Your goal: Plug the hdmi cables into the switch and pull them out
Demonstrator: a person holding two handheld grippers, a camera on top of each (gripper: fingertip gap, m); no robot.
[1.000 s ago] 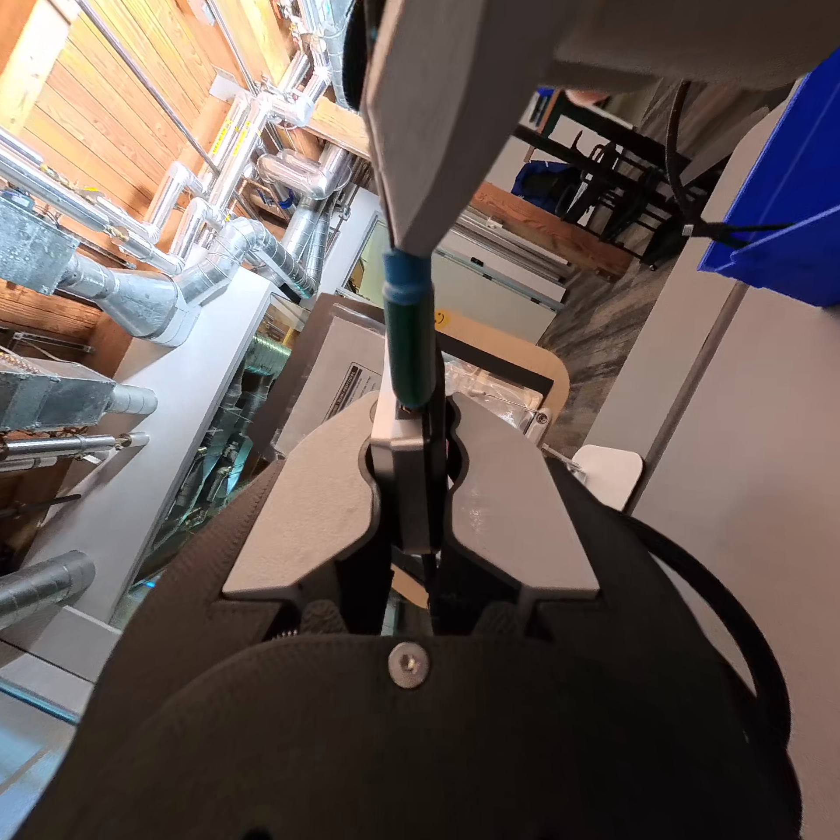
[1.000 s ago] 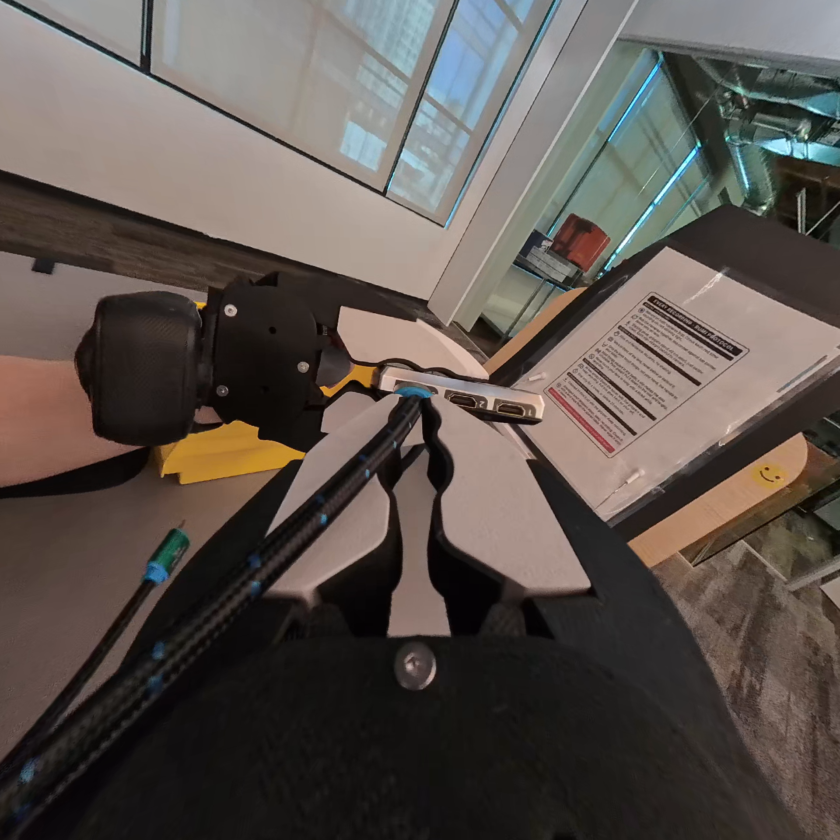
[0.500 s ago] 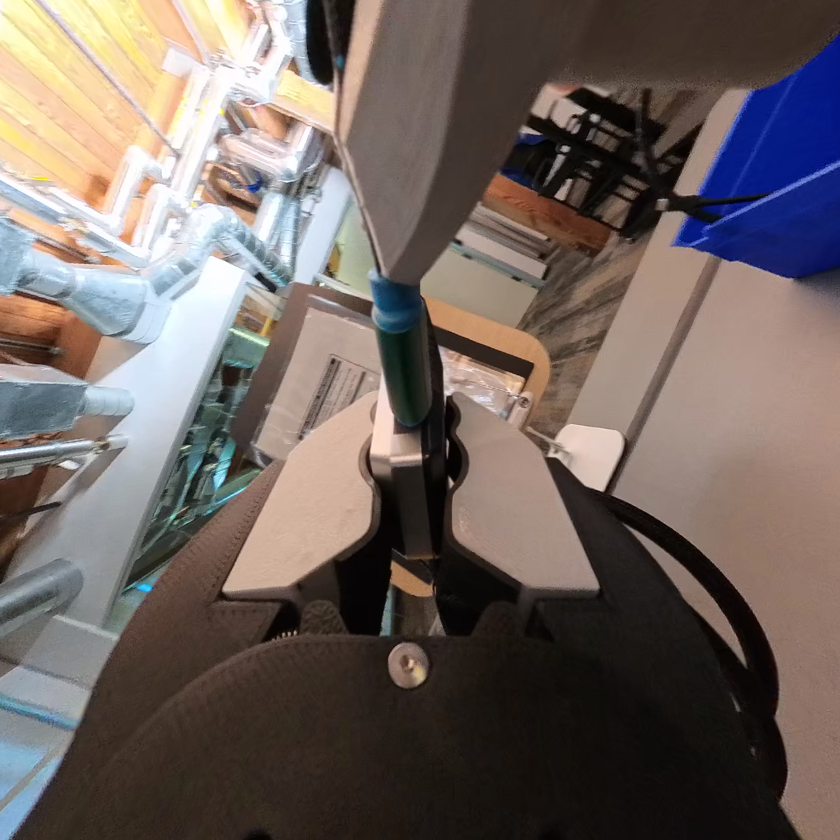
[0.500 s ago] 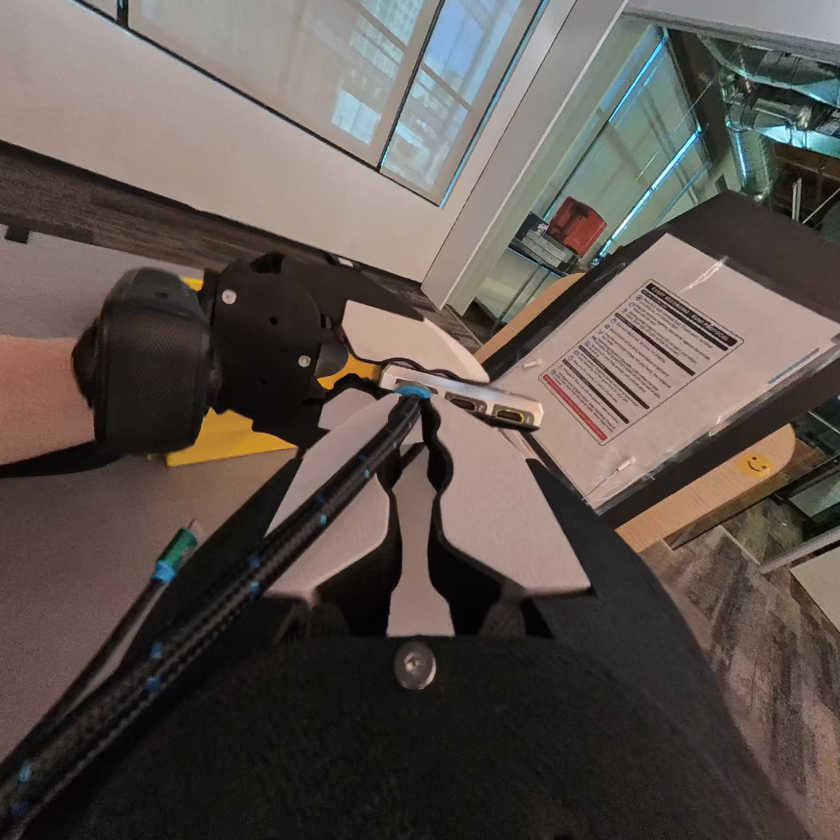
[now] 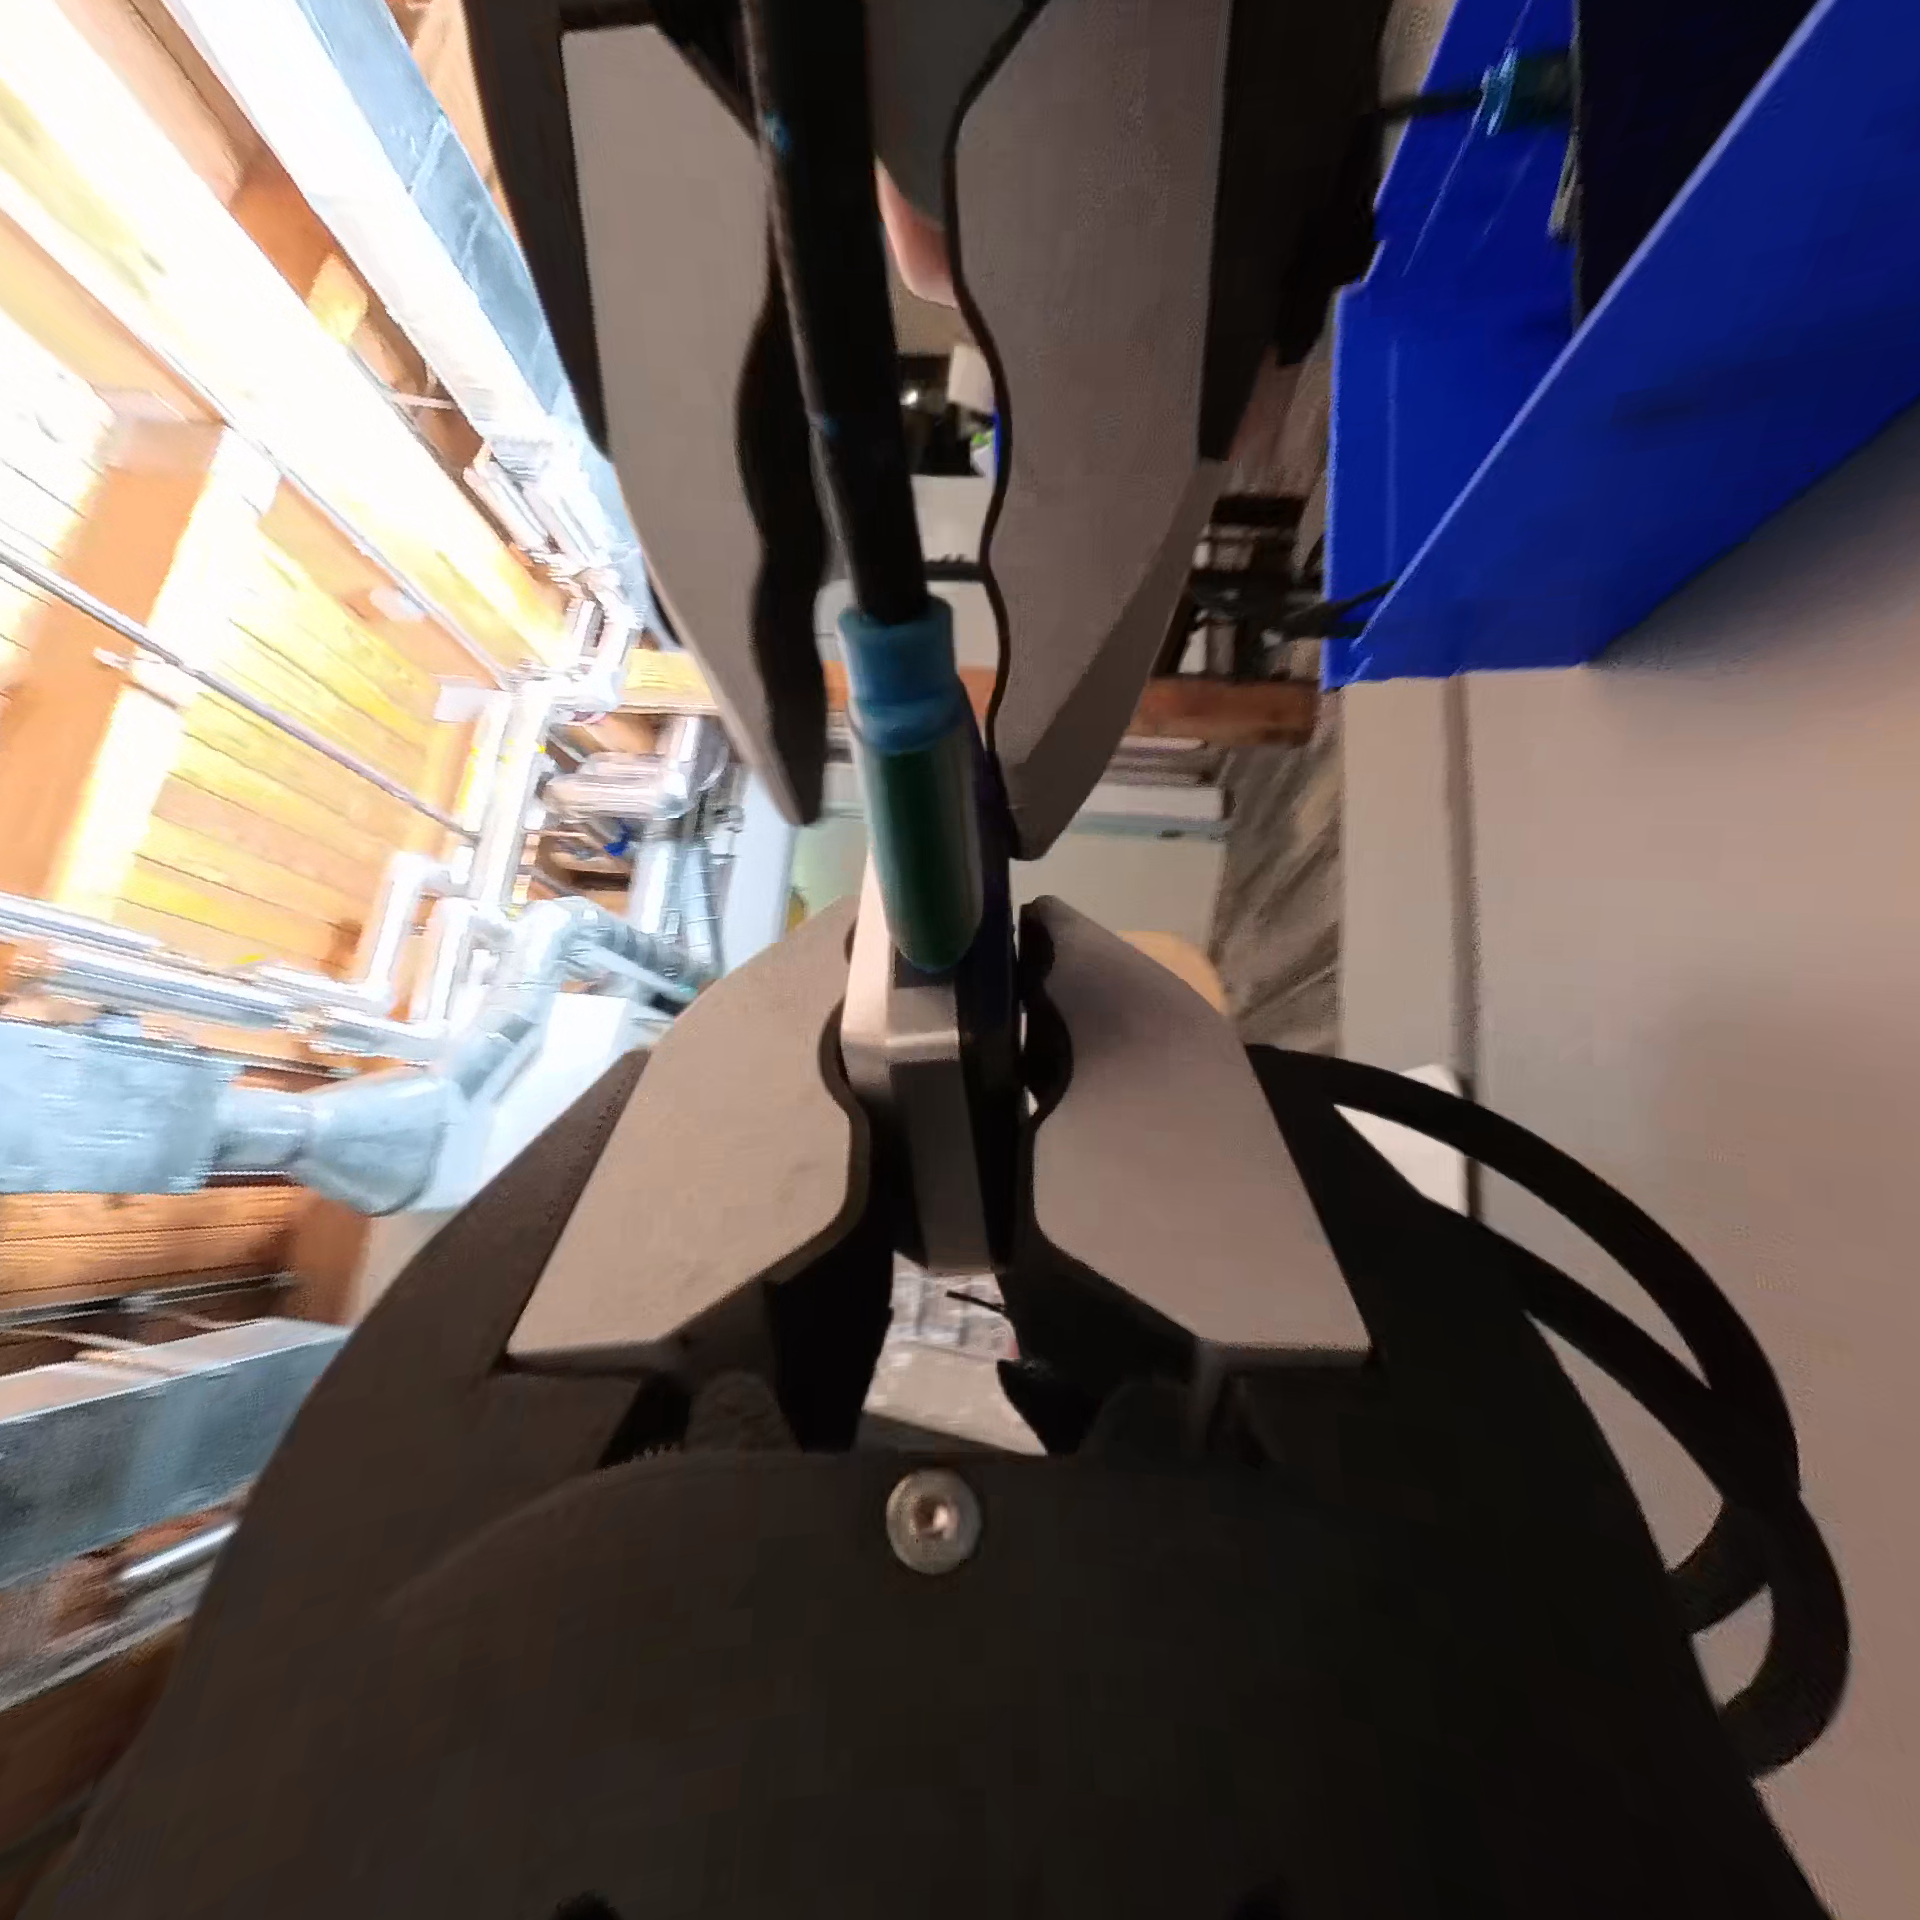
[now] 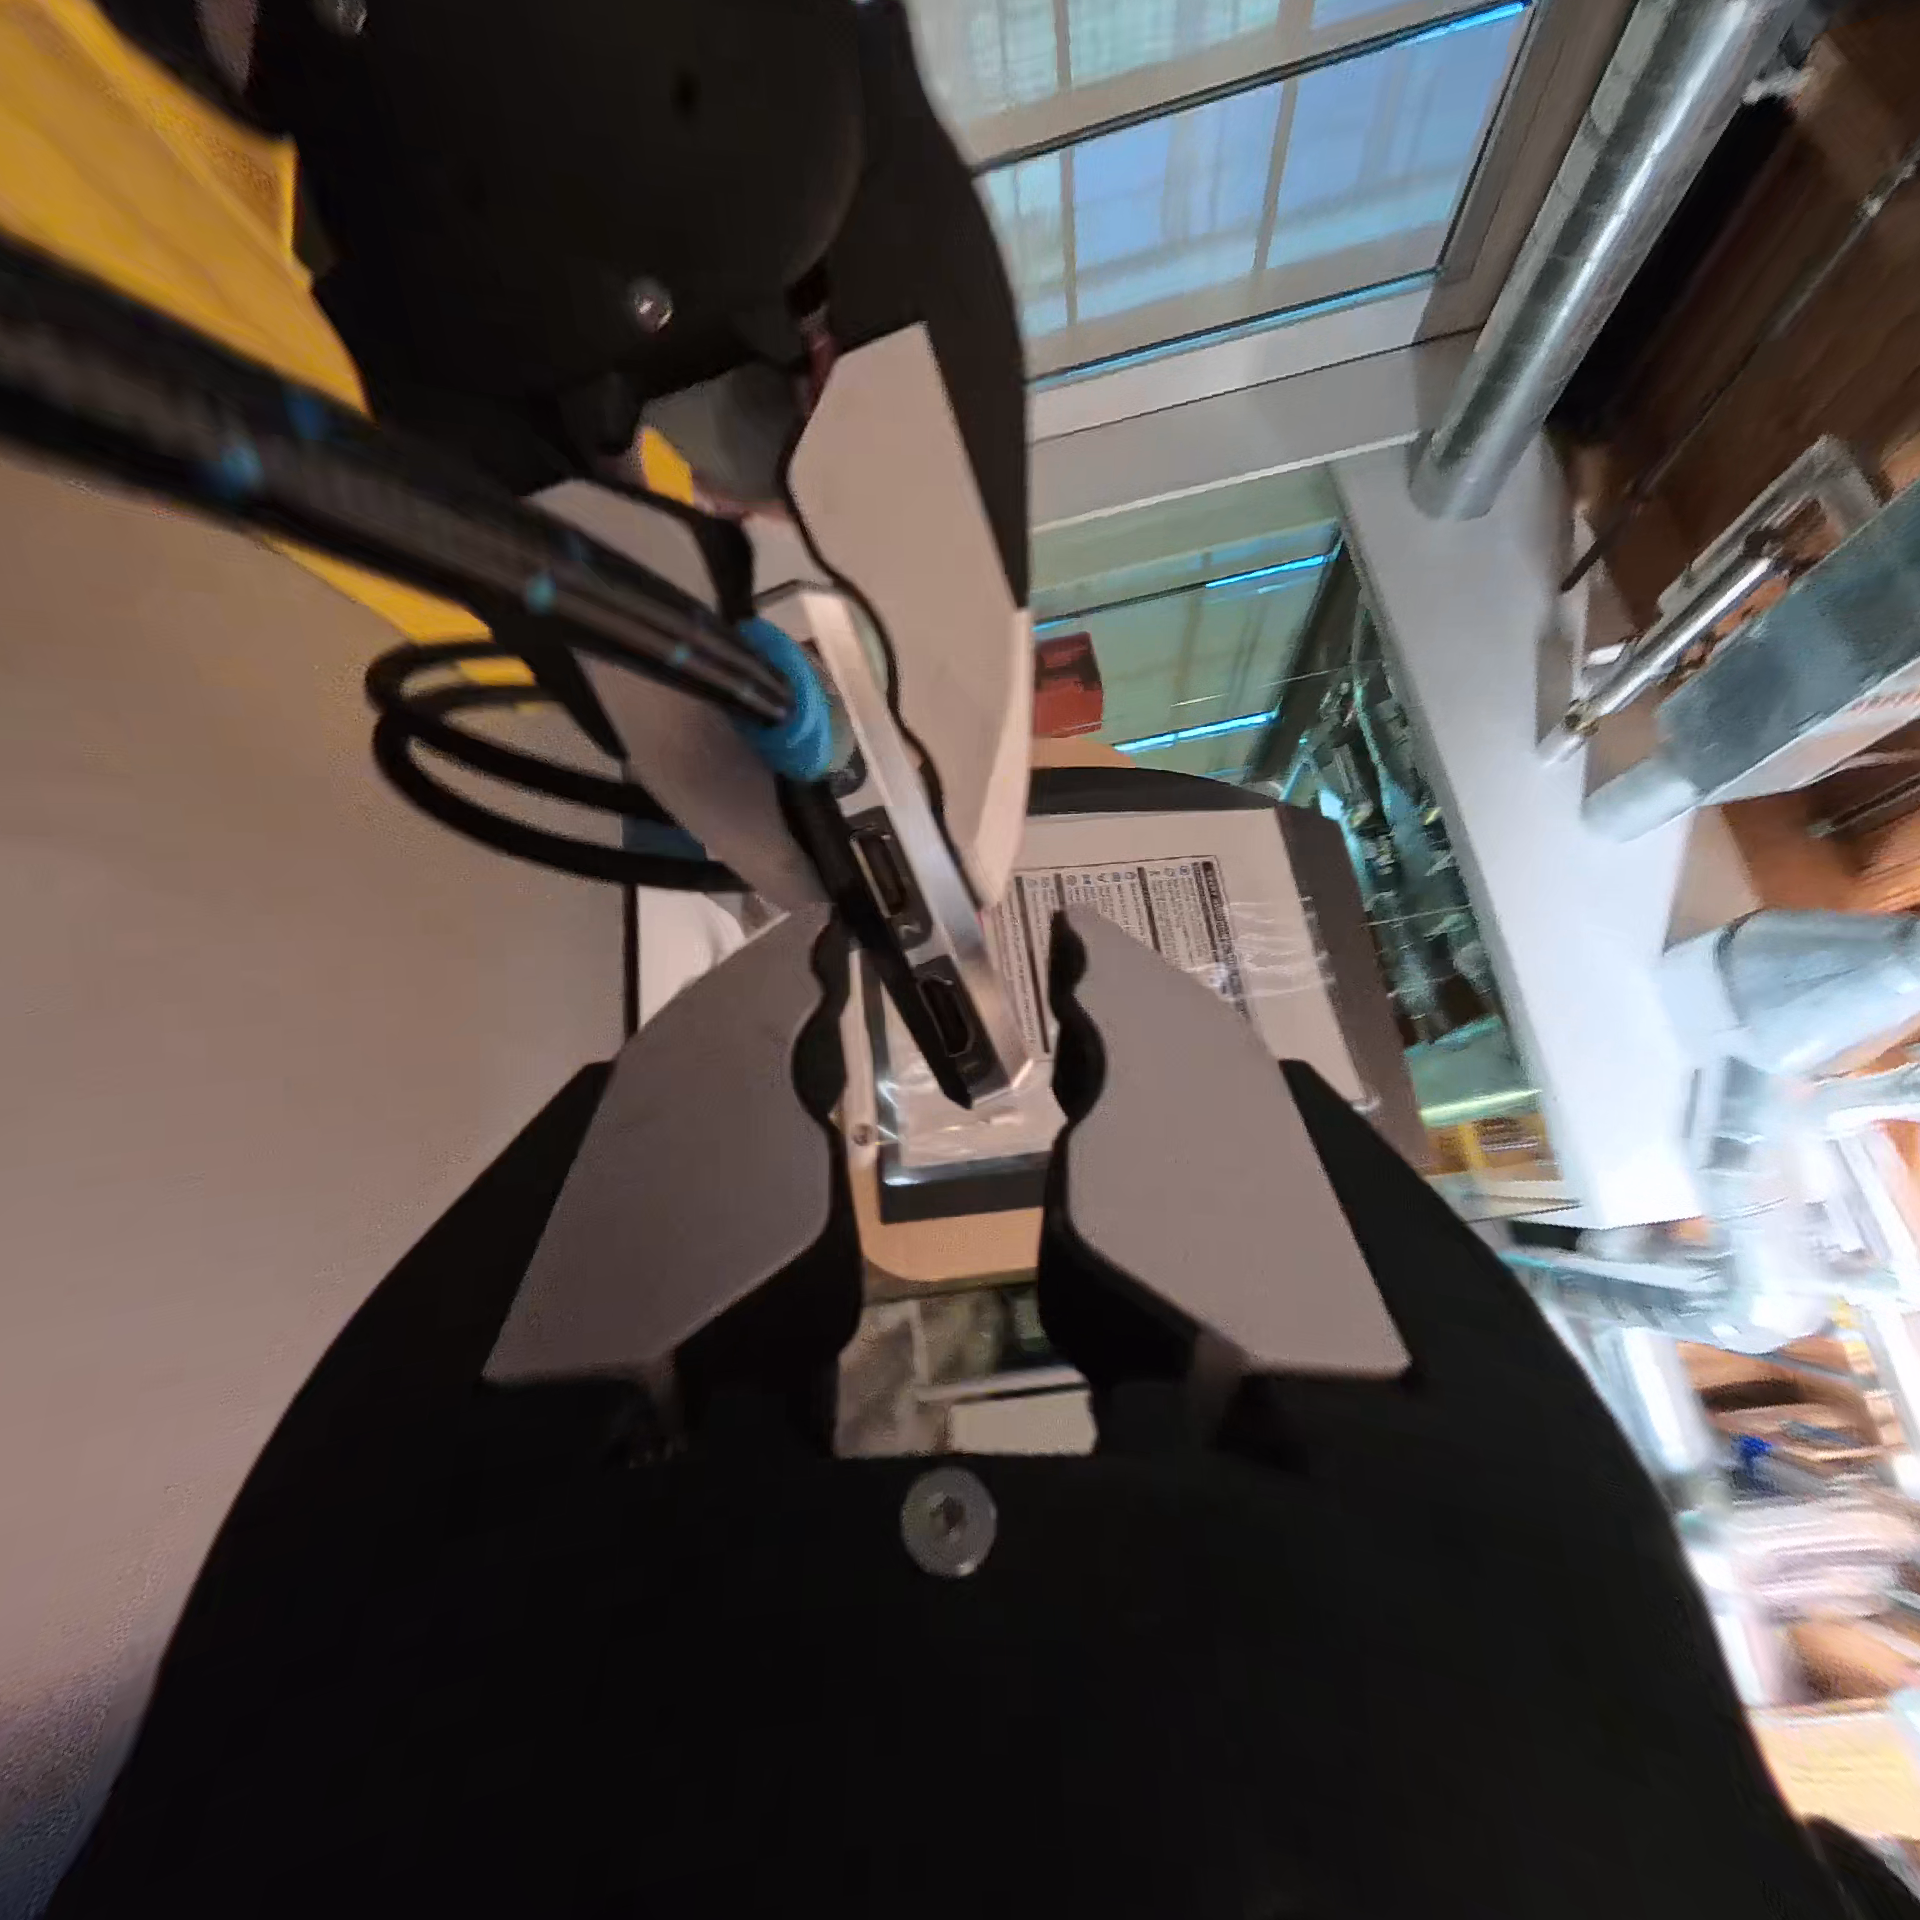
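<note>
Now: left hand-held gripper [image 5: 940, 1023] pinches the switch [image 5: 920, 1132]; right hand-held gripper [image 6: 940, 961] spread, plug [image 5: 920, 831] seated. Steady the switch, regrasp the plug body, pull straight.

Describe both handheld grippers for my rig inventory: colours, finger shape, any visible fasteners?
The left gripper and right gripper match: matte black textured bodies, two flat grey fingers with wavy, scalloped inner edges, and one silver hex-socket screw centred behind the fingers.
</note>
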